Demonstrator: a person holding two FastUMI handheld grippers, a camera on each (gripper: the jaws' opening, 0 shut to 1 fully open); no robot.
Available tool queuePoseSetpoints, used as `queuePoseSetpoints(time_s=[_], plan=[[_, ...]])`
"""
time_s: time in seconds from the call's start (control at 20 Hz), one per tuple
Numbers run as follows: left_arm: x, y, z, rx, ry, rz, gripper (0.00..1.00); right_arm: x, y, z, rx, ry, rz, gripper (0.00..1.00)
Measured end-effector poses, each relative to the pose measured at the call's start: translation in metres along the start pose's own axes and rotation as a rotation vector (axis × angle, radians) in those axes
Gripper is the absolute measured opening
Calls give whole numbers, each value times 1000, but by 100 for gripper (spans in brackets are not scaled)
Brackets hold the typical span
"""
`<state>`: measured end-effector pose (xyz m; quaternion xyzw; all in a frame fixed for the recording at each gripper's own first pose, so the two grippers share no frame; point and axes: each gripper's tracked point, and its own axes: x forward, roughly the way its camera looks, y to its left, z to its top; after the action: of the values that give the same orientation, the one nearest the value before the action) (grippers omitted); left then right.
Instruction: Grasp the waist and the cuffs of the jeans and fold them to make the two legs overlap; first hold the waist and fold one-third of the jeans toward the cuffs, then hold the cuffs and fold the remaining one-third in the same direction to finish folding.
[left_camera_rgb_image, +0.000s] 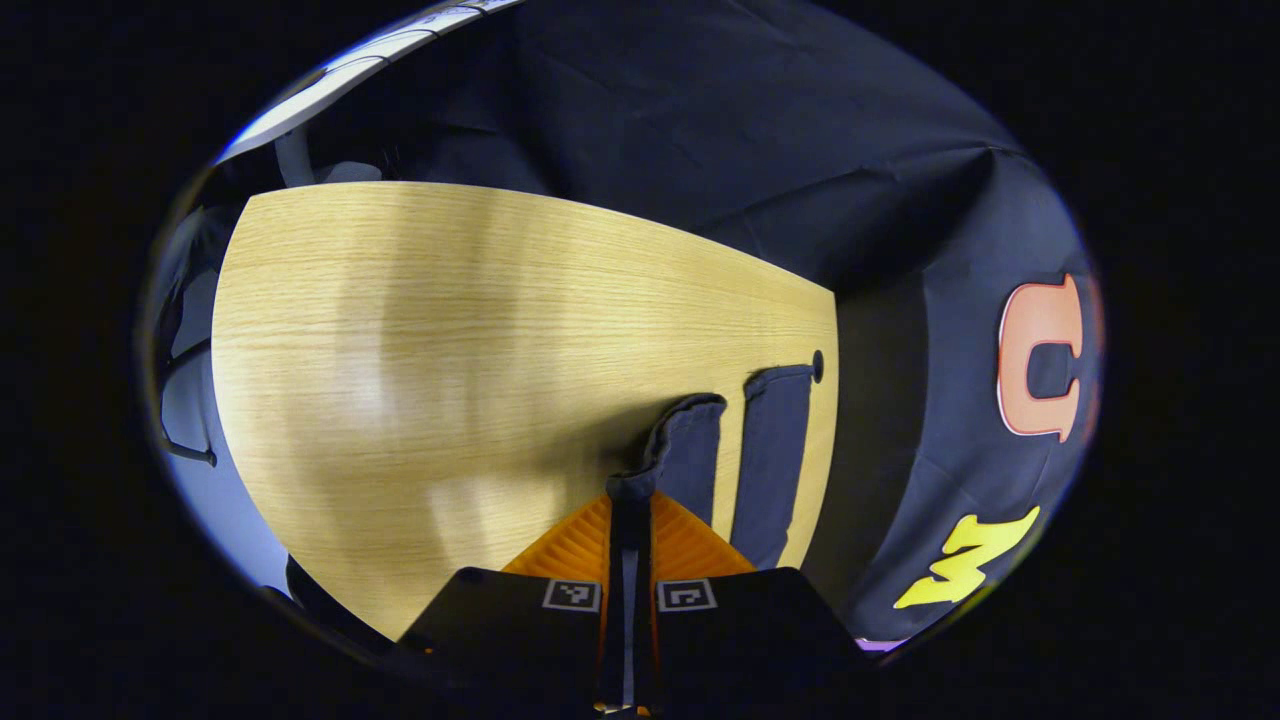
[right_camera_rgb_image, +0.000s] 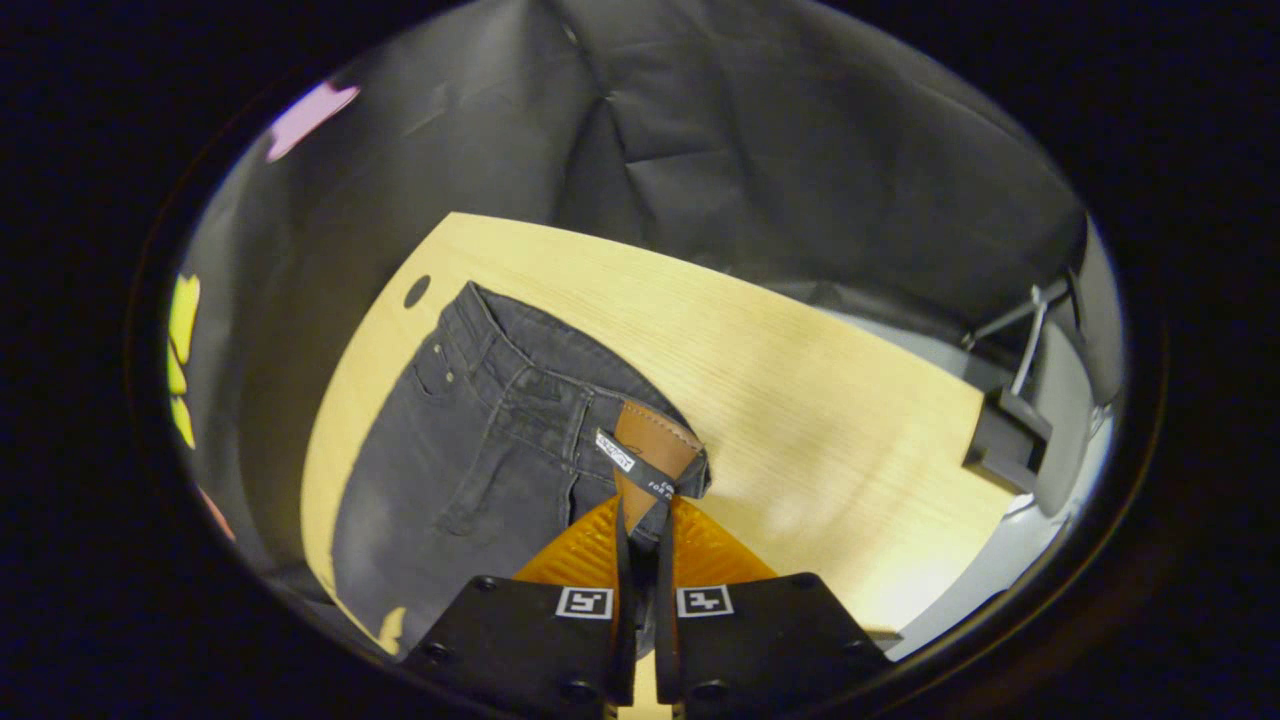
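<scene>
Dark jeans lie on a light wooden table. In the left gripper view the two legs end in cuffs (left_camera_rgb_image: 775, 385), and my left gripper (left_camera_rgb_image: 630, 500) is shut on the nearer cuff (left_camera_rgb_image: 685, 425), lifting its edge a little. In the right gripper view the waist (right_camera_rgb_image: 520, 370) with its button and pocket spreads to the left, and my right gripper (right_camera_rgb_image: 645, 505) is shut on the waistband corner where a brown leather patch (right_camera_rgb_image: 655, 440) and a label stick up. The middle of the jeans is hidden below both grippers.
The table (left_camera_rgb_image: 450, 350) stretches bare to the left in the left gripper view, and its far side (right_camera_rgb_image: 800, 380) is bare in the right gripper view. A round cable hole (right_camera_rgb_image: 417, 291) sits by the waist near the table edge. A dark box on a stand (right_camera_rgb_image: 1005, 440) is past the right edge.
</scene>
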<state>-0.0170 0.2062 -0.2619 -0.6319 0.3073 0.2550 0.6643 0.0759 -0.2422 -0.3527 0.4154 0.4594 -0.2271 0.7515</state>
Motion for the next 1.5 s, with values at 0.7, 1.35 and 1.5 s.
queuePoseSetpoints(time_s=[0.7, 1.35, 1.5], plan=[[33, -129, 29, -332, 122, 39, 7, -4, 15, 5, 247, 240, 229, 8], [186, -211, 32, -285, 157, 85, 6, -12, -37, 44, 362, 280, 219, 8], [204, -216, 32, -261, 173, 88, 6, -17, -61, 57, 367, 280, 195, 8]])
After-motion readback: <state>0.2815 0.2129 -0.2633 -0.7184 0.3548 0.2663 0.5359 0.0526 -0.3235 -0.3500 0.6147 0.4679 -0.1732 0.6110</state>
